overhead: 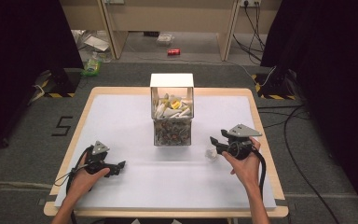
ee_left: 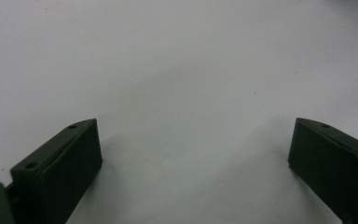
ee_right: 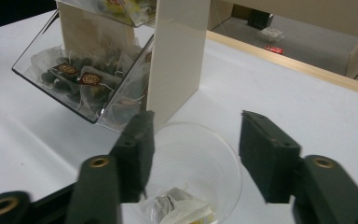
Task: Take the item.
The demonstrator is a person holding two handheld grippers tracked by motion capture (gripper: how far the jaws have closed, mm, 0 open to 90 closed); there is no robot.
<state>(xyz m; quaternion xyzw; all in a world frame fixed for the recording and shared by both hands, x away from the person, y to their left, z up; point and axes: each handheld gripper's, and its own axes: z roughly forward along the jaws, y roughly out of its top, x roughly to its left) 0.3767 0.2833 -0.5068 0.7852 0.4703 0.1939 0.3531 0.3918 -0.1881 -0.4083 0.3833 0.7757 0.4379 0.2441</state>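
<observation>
White worktop (overhead: 121,121) holds a tea bag box (overhead: 172,109). Right gripper (ee_right: 193,140) has jaws apart over a clear cup (ee_right: 200,168) with a tea bag (ee_right: 177,210) inside, dropped in, I think. Left gripper (ee_left: 191,154) rests open and empty. Next, it likely fetches another bag.

The high view looks forward and down on the whole surface (overhead: 121,116). Each gripper view rides close above it; high and right views share the dispenser (ee_right: 177,56).

Even overhead lighting, soft focus throughout

The white rectangular table mat (overhead: 121,121) was lit brightly while dark curtains flanked it; faint shadows were cast under the black left gripper (ee_left: 191,154); the clear plastic cup (ee_right: 200,158) was rendered blurred, and glare was caught on the transparent acrylic bin (ee_right: 81,79).
</observation>
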